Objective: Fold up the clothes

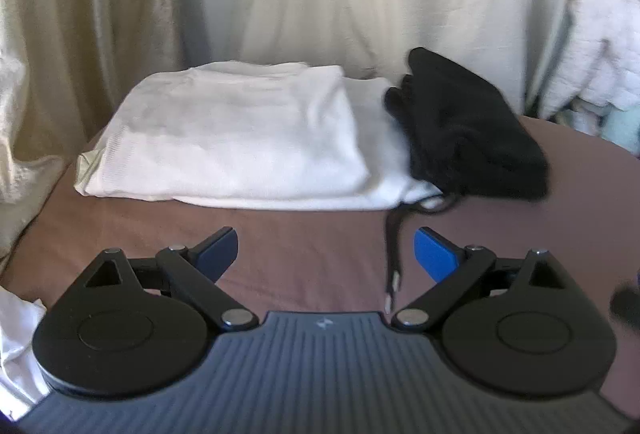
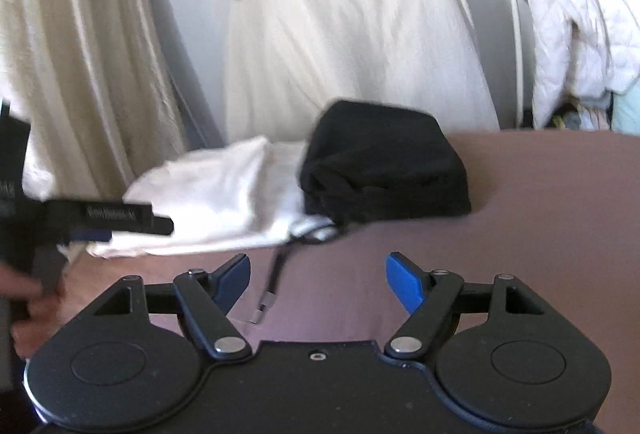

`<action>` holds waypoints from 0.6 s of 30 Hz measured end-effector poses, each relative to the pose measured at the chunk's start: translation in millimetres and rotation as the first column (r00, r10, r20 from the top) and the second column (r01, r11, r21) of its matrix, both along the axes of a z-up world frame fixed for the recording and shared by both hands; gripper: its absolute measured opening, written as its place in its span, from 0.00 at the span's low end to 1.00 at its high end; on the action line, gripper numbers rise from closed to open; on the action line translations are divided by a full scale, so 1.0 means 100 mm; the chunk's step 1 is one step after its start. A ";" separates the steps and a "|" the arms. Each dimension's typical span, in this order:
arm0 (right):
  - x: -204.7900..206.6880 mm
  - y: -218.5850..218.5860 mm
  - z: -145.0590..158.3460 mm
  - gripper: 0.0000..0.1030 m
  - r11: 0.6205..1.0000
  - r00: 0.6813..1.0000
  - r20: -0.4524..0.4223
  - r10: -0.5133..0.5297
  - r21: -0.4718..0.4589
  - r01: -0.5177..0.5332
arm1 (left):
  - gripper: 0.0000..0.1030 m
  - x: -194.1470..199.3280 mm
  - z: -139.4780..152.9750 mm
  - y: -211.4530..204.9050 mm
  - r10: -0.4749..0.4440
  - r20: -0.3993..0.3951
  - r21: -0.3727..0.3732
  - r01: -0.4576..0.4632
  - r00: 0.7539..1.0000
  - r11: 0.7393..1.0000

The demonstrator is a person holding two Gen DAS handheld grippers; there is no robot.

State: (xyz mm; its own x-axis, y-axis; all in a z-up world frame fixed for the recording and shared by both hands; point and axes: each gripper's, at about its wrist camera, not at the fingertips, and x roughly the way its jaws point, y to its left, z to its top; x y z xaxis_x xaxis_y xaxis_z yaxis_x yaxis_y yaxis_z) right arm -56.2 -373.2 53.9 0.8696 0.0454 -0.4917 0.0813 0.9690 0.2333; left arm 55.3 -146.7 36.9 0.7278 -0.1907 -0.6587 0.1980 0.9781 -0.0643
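**Two folded, cord hanging out of the black one**

Going left to right. Way over on the left edge of my left view there's a crumpled bit of white fabric (image 1: 18, 346) next to my left gripper (image 1: 324, 254), can't tell what garment it is. That gripper is spread wide open, nothing between the blue pads, hovering over the brown tablecloth (image 1: 280, 242).

Straight ahead of it sits the folded white knit garment (image 1: 240, 137), long side running left-right across my view. Leaning on its right end is the folded black fabric bundle (image 1: 468, 137), partly overlapping the white one.

A black drawstring with a metal tip (image 1: 390, 258) trails out from under the black bundle toward me, lying roughly front-to-back, just inside my left gripper's right finger.

My right gripper (image 2: 318, 284) is also wide open and empty. From there the drawstring (image 2: 276, 278) is near its left finger and the black bundle (image 2: 384, 169) is ahead, a bit left of centre.

My guess: tuck that cord in next. Both grippers are close to it; the left looks slightly better lined up.
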 end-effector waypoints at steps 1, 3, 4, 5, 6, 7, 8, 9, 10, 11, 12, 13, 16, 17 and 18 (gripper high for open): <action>-0.10 0.07 0.06 0.81 1.000 1.000 0.020 0.006 0.001 -0.006 | 0.93 -0.11 0.00 0.07 0.001 -0.001 0.007 -0.001 1.000 1.000; -0.21 0.16 0.16 0.82 1.000 0.999 0.035 0.005 0.010 -0.005 | 0.93 -0.28 -0.02 0.15 0.023 0.005 0.041 -0.023 1.000 0.999; -0.24 0.21 0.17 0.82 1.000 0.999 0.034 0.006 0.006 -0.006 | 0.93 -0.37 -0.01 0.20 0.023 0.010 0.056 -0.024 1.000 0.998; -0.26 0.26 0.18 0.82 1.000 0.999 0.033 0.007 0.003 -0.007 | 0.93 -0.44 -0.01 0.23 0.024 0.012 0.067 -0.025 1.000 0.997; -0.29 0.31 0.19 0.82 1.000 0.999 0.032 0.006 -0.005 -0.006 | 0.93 -0.51 -0.01 0.26 0.027 0.012 0.077 -0.028 1.000 0.997; -0.31 0.38 0.22 0.82 1.000 1.000 0.026 0.001 -0.023 -0.001 | 0.93 -0.59 0.00 0.30 0.026 0.012 0.083 -0.027 1.000 0.996; -0.33 0.44 0.23 0.82 0.999 1.000 0.021 -0.004 -0.036 0.005 | 0.93 -0.64 -0.01 0.33 0.025 0.011 0.083 -0.026 1.000 0.996; -0.34 0.49 0.24 0.82 0.999 1.000 0.015 -0.009 -0.045 0.010 | 0.93 -0.69 -0.02 0.36 0.023 0.010 0.083 -0.024 1.000 0.996; -0.36 0.53 0.26 0.82 0.999 1.000 0.006 -0.015 -0.040 0.015 | 0.93 -0.73 -0.03 0.39 0.021 0.009 0.083 -0.022 1.000 0.996; -0.38 0.56 0.29 0.82 0.999 1.000 -0.003 -0.021 -0.035 0.021 | 0.93 -0.75 -0.05 0.42 0.020 0.002 0.079 -0.020 1.000 0.997; -0.41 0.60 0.31 0.82 0.999 1.000 -0.012 -0.026 -0.029 0.026 | 0.93 -0.77 -0.07 0.46 0.021 -0.006 0.065 -0.021 1.000 0.998; -0.42 0.64 0.32 0.82 0.999 0.999 -0.016 -0.028 -0.022 0.028 | 0.94 -0.82 -0.07 0.50 0.025 -0.013 0.039 -0.024 1.000 0.999; -0.47 0.73 0.33 0.84 0.999 0.999 -0.033 -0.039 -0.028 0.038 | 0.95 -0.94 -0.09 0.57 -0.008 -0.044 -0.003 0.007 0.999 1.000; -0.48 0.76 0.33 0.84 0.999 0.998 -0.038 -0.039 -0.036 0.038 | 0.95 -0.97 -0.09 0.59 -0.005 -0.050 0.003 0.005 0.999 1.000; -0.50 0.79 0.33 0.85 0.998 0.998 -0.045 -0.042 -0.049 0.040 | 0.96 -1.00 -0.08 0.59 0.001 -0.057 0.020 0.000 0.998 1.000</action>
State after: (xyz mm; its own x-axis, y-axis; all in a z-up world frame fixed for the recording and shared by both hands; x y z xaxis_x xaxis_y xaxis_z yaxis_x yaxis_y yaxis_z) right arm -105.8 -294.4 86.5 0.8469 -0.0141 -0.5315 0.1303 0.9747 0.1817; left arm -44.2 -87.5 28.8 0.6889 -0.1764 -0.7030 0.1937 0.9795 -0.0560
